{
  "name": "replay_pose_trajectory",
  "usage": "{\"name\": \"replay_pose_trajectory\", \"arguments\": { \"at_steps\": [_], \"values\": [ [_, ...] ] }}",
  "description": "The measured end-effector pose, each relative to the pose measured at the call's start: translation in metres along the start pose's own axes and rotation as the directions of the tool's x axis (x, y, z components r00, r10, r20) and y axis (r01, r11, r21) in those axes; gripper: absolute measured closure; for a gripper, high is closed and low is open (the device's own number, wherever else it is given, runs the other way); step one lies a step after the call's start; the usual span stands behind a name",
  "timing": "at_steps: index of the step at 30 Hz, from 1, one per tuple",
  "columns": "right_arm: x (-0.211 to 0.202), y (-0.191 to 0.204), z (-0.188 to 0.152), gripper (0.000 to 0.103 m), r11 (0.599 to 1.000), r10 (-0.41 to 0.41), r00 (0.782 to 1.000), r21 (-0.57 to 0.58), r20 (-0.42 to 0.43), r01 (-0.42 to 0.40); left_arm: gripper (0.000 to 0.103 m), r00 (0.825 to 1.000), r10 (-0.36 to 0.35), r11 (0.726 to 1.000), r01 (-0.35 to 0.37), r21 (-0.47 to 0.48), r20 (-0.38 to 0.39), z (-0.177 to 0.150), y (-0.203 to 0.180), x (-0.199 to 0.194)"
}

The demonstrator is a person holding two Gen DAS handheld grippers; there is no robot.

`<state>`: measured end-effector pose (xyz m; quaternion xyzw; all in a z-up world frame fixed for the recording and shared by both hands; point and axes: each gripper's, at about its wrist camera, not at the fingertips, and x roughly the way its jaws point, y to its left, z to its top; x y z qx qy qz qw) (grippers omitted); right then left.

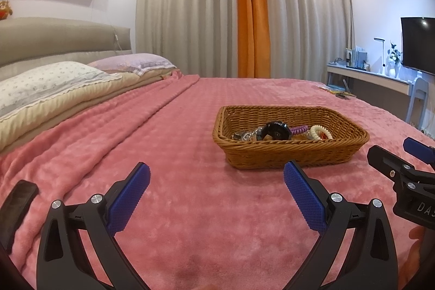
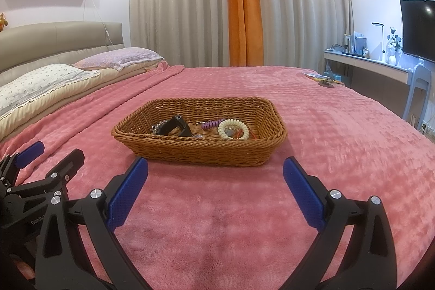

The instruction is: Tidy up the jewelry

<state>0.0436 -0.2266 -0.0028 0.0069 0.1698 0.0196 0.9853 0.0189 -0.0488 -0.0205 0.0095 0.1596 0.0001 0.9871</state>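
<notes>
The basket (image 2: 199,132) is sitting on the bed dead ahead of the wide-open, empty right claw (image 2: 215,195), lying rightward of the equally open, empty left claw (image 1: 216,200), long axis crosswise

A basket (image 2: 199,151) sits on the bed (image 2: 339,140), ahead of my right claw (image 2: 214,190) and ahead-right of my left claw (image 1: 217,195). In it, a clip (image 2: 175,127) lies left, a coil tie (image 2: 208,124) middle, a coil ring (image 2: 233,129) right. Pillows (image 2: 49,83) lie at far left against the headboard (image 2: 54,40). A counter (image 2: 367,65) stands beyond the bed at right.
</notes>
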Motion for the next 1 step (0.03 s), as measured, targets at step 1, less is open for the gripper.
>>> {"name": "replay_pose_trajectory", "arguments": {
  "at_steps": [1],
  "values": [
    [0.0002,0.0000,0.0003,0.008,1.000,0.000,1.000,0.001,0.000,0.000,0.008,1.000,-0.001,1.000,0.001,0.002,0.000,0.0001,0.0000,0.0001]
  ]
}}
